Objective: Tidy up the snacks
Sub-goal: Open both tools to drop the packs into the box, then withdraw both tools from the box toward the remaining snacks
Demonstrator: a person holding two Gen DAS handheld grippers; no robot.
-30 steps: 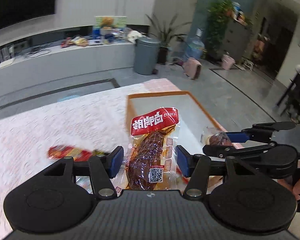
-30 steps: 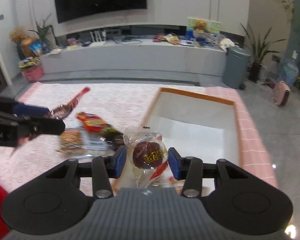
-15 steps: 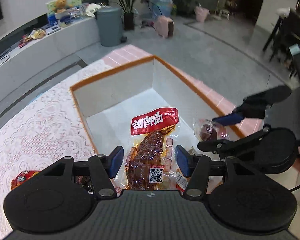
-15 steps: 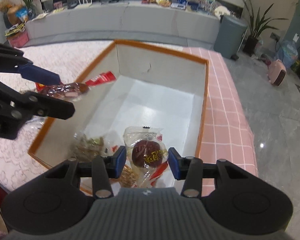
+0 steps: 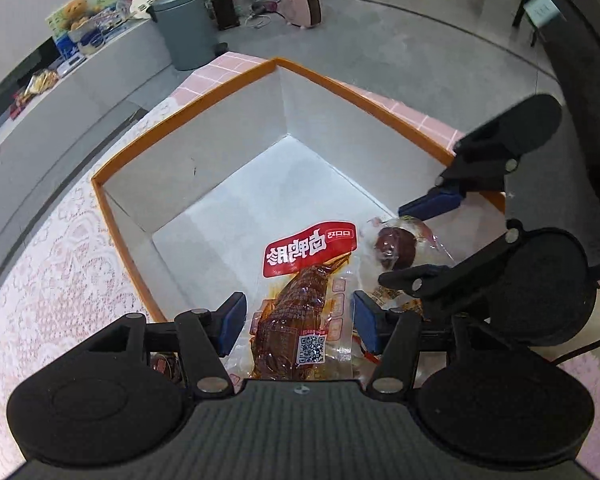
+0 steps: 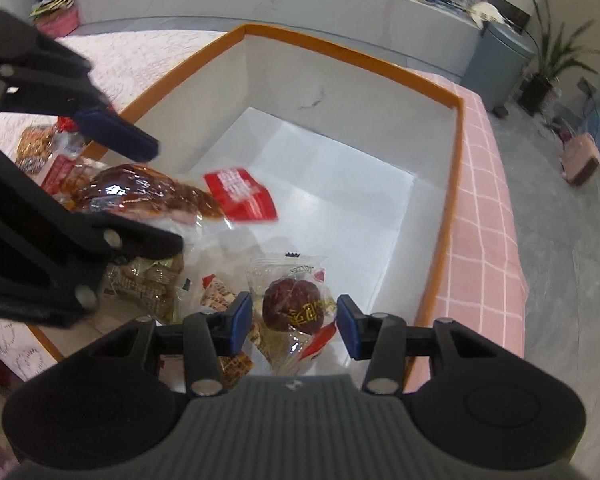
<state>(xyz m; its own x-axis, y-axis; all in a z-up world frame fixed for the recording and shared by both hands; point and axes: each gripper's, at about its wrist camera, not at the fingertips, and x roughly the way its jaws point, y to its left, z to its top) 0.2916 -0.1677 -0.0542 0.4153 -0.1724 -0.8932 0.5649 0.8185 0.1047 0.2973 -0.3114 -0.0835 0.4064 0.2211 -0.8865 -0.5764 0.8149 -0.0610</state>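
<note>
My left gripper (image 5: 300, 316) is shut on a clear packet of brown braised meat with a red label (image 5: 308, 280). It hangs over the near end of a white box with an orange rim (image 5: 204, 152). From the right wrist view, the same meat packet (image 6: 140, 192) shows between the left gripper's (image 6: 164, 198) fingers. My right gripper (image 6: 295, 322) is shut on a clear wrapper with a round dark-brown snack (image 6: 292, 308) inside. It also hangs over the box (image 6: 340, 92), just right of the left gripper. The right gripper (image 5: 394, 246) and its round snack (image 5: 394, 242) also appear in the left wrist view.
Several small wrapped snacks (image 6: 148, 280) lie in the box's near end; its far half is bare white floor. More packets (image 6: 32, 148) lie on the pink lace tablecloth (image 5: 60, 264) left of the box. Beyond the table are a grey bin (image 5: 184, 28) and a pink heater (image 5: 302, 4).
Both grippers have come down and forward from over the tablecloth to over the box, each still gripping its packet. The views now tip down into the box.
</note>
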